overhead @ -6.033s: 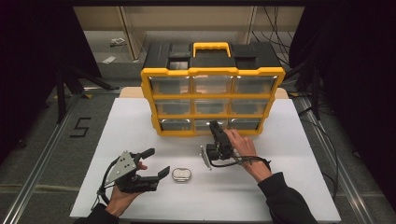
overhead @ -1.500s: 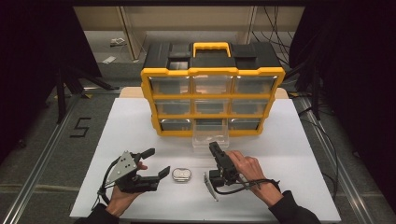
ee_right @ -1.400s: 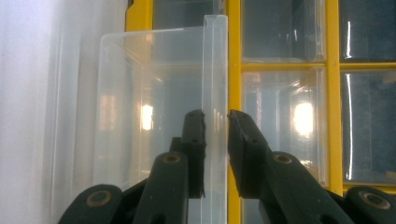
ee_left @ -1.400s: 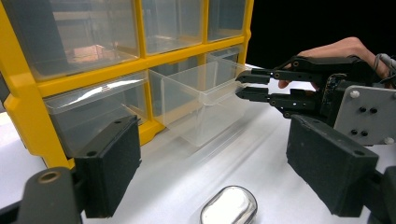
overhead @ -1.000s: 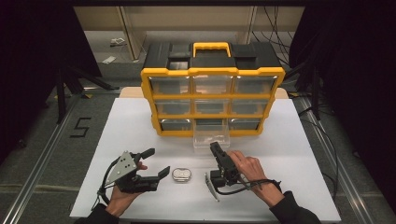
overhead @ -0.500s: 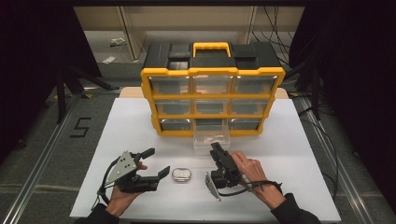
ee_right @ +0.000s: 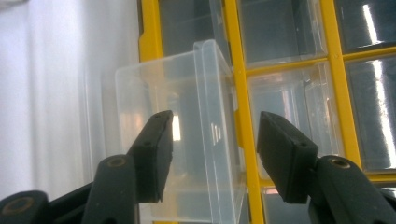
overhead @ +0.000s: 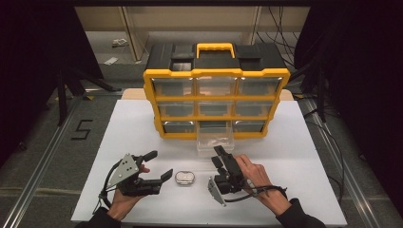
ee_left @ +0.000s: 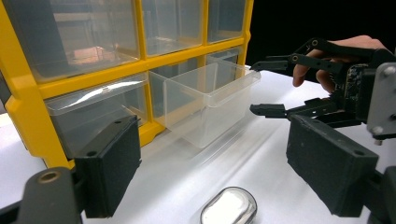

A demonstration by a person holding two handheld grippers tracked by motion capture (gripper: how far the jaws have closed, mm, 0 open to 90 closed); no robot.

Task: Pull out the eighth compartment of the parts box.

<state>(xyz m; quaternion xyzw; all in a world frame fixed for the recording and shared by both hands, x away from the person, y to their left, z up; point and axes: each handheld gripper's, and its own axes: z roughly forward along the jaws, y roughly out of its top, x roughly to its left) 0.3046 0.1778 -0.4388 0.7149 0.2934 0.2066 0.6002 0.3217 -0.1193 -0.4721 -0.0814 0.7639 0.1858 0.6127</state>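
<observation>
Just now the right gripper [overhead: 219, 156] has its jaws parted, and they have been opening over the last moment; nothing is clamped between them. In the right gripper view the front edge of the clear drawer [ee_right: 187, 135] stands in the gap between the two black pads [ee_right: 156, 154], with neither pad pressing on it. That drawer [overhead: 215, 138] is pulled out of the middle slot in the bottom row of the yellow organizer [overhead: 216, 102] and rests on the white table [overhead: 294, 152], just ahead of the right gripper's tips. The left gripper [overhead: 154, 166] lies low at the near left of the table with its jaws wide apart and holding nothing. Just beside its tips, between the two grippers, sits a small oval metal tin [overhead: 184, 177]; in the left gripper view that tin [ee_left: 229, 206] lies on the table between the open jaws, untouched
</observation>
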